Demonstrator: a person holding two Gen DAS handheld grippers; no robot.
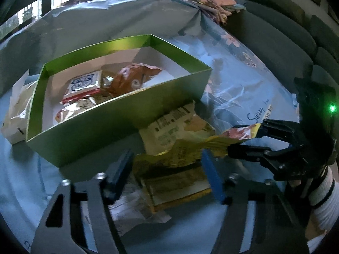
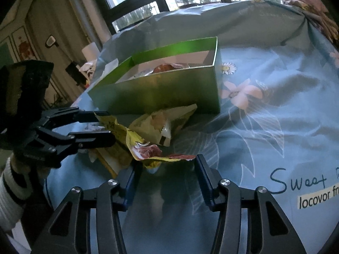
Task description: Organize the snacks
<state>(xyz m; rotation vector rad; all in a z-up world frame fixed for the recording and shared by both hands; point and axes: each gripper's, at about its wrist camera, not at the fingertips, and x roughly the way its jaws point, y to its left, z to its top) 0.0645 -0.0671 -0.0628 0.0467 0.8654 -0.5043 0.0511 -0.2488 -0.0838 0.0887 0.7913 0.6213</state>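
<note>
A green box [image 1: 118,114] [image 2: 161,93] stands on the blue floral cloth and holds several snack packets, among them a white-and-blue one [image 1: 83,83] and an orange one [image 1: 135,77]. In front of it lies a pile of yellow and cream snack bags [image 1: 180,131] [image 2: 148,135]. My left gripper [image 1: 169,169] [image 2: 106,124] is open, its jaws on either side of the yellow bag's left end. My right gripper [image 2: 165,175] [image 1: 243,137] is open, with the bag's crumpled red-yellow end [image 2: 152,154] at its fingertips. A flat yellow packet [image 1: 180,188] lies under the left gripper.
A white packet [image 1: 14,110] lies left of the box. A clear wrapper [image 1: 135,209] lies by the left gripper. Folded cloths [image 1: 211,2] are stacked at the far right. A grey sofa [image 1: 286,33] runs along the right side. The cloth [image 2: 275,127] has free room to the right.
</note>
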